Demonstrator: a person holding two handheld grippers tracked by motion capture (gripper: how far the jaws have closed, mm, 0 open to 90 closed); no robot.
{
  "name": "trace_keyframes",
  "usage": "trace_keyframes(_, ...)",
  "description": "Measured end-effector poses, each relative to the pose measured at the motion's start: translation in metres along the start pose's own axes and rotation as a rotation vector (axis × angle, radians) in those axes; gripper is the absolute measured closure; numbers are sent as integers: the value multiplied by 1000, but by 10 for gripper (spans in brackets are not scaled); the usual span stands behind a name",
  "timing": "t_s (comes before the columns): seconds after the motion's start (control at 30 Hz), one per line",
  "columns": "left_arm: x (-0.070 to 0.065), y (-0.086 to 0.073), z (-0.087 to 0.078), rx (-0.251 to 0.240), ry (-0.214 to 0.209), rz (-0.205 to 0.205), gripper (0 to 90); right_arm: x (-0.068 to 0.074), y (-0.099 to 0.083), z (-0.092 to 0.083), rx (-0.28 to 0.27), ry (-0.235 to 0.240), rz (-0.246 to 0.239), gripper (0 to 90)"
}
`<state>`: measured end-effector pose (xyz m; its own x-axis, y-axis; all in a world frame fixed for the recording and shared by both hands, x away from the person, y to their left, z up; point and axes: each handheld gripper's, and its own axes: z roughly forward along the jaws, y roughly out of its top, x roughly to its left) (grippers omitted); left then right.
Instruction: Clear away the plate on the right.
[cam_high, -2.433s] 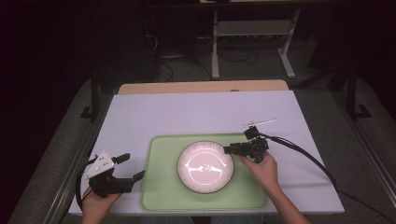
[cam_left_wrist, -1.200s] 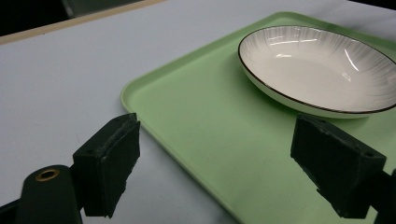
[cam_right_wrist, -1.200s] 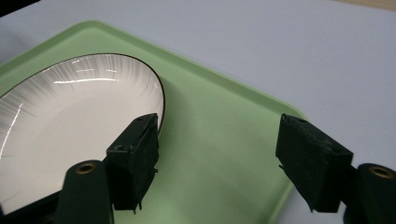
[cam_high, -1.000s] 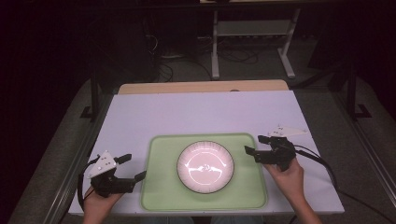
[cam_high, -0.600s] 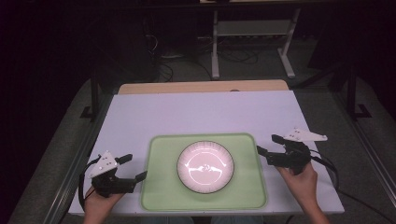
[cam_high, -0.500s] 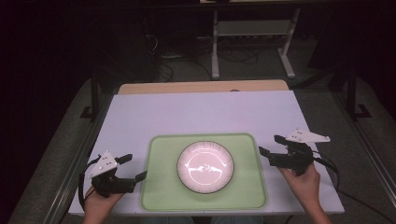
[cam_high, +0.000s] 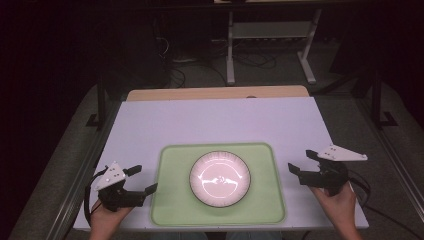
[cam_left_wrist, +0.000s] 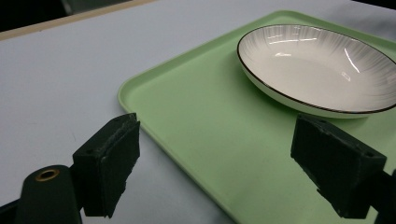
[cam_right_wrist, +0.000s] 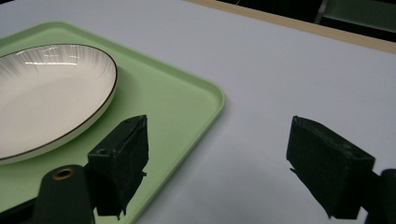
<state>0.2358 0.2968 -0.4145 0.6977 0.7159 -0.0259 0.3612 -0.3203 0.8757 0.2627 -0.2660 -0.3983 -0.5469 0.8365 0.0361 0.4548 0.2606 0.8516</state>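
Dark room all around, with a white tabletop (cam_high: 220, 122) lit up in the middle and a strip of bare wood (cam_high: 215, 93) showing along its far edge. Behind that, metal frame legs (cam_high: 230, 55) and some cables on the floor, nothing much else to make out.

Sitting near the person's side of the table is a light green tray (cam_high: 217, 212) with rounded corners. On it, roughly centred, is a shallow white plate (cam_high: 220, 178) with a thin dark rim and fine ribbed lines running around its inner wall. Nothing on the plate.

The left gripper (cam_high: 137, 180) is parked just off the tray's left edge, held low by the person's left hand (cam_high: 106, 220). From its own camera the tray's corner (cam_left_wrist: 140, 93) runs between its two black jaws, with the plate (cam_left_wrist: 322, 65) further back toward the right. Jaws stand wide apart, nothing pinched between them.

The right gripper (cam_high: 302, 162) sits off the tray's right edge, over bare tabletop, gripped by the right hand (cam_high: 337, 205). Its jaws have just been opening and now stand wide, with nothing between them. From its own camera the tray's corner (cam_right_wrist: 205, 93) sits just past the left jaw, and the plate (cam_right_wrist: 46, 93) is off to the left.

So both tools flank the tray, neither touching the tray or the plate.
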Motion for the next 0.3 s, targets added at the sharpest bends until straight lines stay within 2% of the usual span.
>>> trace_keyframes(0.3, 0, 0, 0, 0, -4, 2, 153, -2, -17, -13, -20, -13, 8, 218)
